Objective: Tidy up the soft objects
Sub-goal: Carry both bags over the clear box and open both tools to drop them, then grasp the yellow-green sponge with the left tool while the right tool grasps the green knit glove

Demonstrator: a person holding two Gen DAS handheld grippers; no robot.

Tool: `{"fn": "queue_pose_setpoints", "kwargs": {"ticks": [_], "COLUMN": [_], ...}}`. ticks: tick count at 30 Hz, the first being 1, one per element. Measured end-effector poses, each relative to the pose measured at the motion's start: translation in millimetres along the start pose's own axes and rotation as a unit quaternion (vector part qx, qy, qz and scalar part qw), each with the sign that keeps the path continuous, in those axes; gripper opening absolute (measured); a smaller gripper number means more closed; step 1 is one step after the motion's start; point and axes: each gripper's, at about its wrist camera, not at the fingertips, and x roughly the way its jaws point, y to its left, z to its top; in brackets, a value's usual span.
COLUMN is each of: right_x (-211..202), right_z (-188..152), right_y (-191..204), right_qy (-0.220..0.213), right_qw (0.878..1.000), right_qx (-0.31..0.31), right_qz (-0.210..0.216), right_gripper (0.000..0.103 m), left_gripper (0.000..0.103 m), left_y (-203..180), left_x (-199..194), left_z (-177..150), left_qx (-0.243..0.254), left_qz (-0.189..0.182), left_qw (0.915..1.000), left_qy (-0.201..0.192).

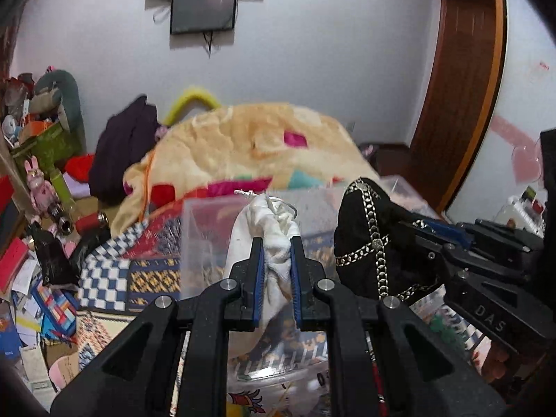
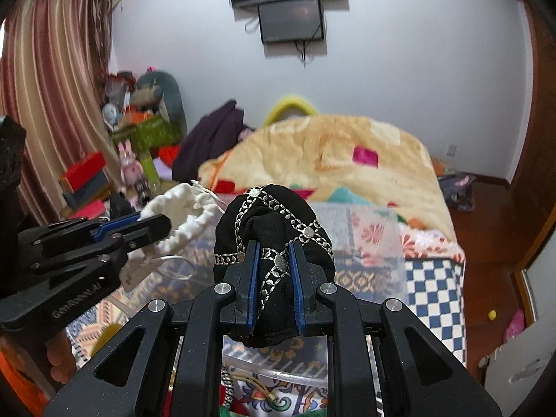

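My left gripper [image 1: 276,243] is shut on a white drawstring cloth pouch [image 1: 269,229] and holds it up over a clear plastic bin [image 1: 205,222]. My right gripper [image 2: 272,246] is shut on a black fabric pouch with silver chain trim [image 2: 274,219], also raised above the clear bin [image 2: 368,229]. The two grippers are side by side: the black pouch [image 1: 365,239] shows at the right in the left wrist view, and the white pouch [image 2: 184,215] at the left in the right wrist view.
A bed with a cream blanket [image 2: 333,153] and patterned quilt [image 1: 114,271] lies ahead. A dark purple garment [image 1: 125,153] lies on its far left. Toys and boxes [image 2: 139,128] crowd the left wall. A wooden door [image 1: 462,80] stands at the right.
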Motion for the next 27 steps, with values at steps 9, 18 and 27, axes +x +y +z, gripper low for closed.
{"fn": "queue_pose_setpoints", "kwargs": {"ticks": [9, 18, 27], "right_x": [13.5, -1.7, -44.6], "right_z": [-7.7, -7.0, -3.5], "right_y": [-2.6, -6.6, -14.3], "right_qy": [0.050, 0.032, -0.020], "right_qw": [0.999, 0.999, 1.000], "right_qx": [-0.016, -0.012, -0.007], "right_qz": [-0.009, -0.007, -0.016], "right_gripper": [0.019, 0.042, 0.067], "left_gripper": [0.013, 0.023, 0.048], "left_y": [-7.1, -12.9, -4.5], "left_x": [26.3, 15.9, -36.9], "left_z": [-17.2, -22.6, -18.6], "left_qx": [0.015, 0.021, 0.017], "left_qz": [-0.009, -0.016, -0.013], "left_qw": [0.9981, 0.9976, 0.9998], "left_qy": [0.059, 0.063, 0.001]}}
